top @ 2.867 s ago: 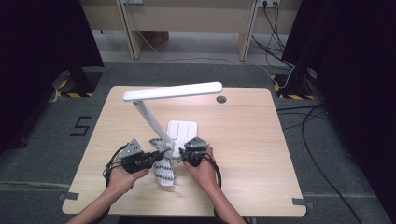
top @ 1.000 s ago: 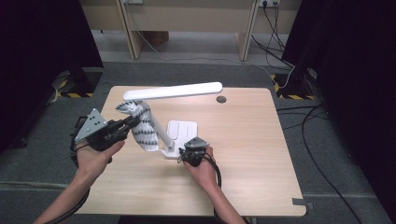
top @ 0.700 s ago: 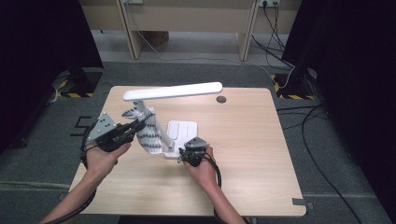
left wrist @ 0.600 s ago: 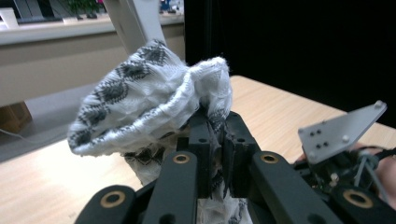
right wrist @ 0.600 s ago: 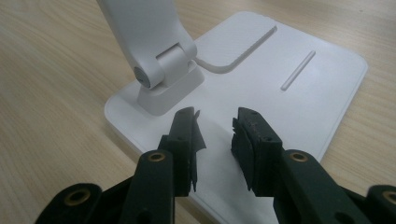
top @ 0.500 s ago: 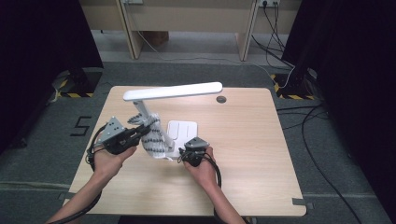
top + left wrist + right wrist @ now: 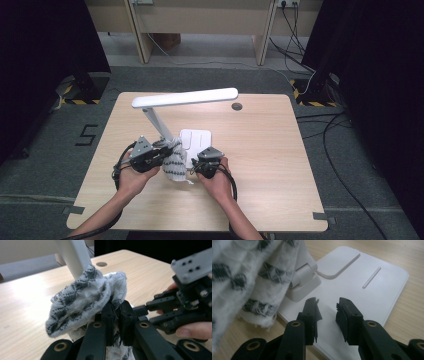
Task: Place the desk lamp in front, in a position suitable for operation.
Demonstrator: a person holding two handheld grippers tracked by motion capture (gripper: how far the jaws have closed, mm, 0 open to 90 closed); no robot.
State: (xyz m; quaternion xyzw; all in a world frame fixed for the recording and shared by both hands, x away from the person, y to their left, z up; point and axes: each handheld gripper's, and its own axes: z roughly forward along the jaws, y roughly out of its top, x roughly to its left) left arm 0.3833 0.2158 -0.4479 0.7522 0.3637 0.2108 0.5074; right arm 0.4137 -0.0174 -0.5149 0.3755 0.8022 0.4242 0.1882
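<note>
A white cloth with a black zigzag pattern (image 7: pixel 175 162) hangs bunched at the foot of the white desk lamp's arm (image 7: pixel 159 125). My left gripper (image 7: pixel 167 156) is shut on that cloth (image 7: pixel 82 297), its jaws (image 7: pixel 117 312) pinched together on the fabric. My right gripper (image 7: pixel 196 167) stands open just right of the cloth. Its jaws (image 7: pixel 326 308) are apart over the front of the lamp's flat white base (image 7: pixel 362 290), with nothing between them. The cloth (image 7: pixel 242 272) drapes against the lamp's hinge (image 7: pixel 303 280). The right gripper (image 7: pixel 150 313) points toward the left one.
The lamp's long head (image 7: pixel 185 97) reaches across the back half of the wooden table (image 7: pixel 270 150). A cable hole (image 7: pixel 237 106) lies at the back right. Cables trail from both grippers toward the front edge.
My left hand came down and rightward with the cloth, from up beside the lamp arm to low at the lamp's foot. The right gripper kept still.
</note>
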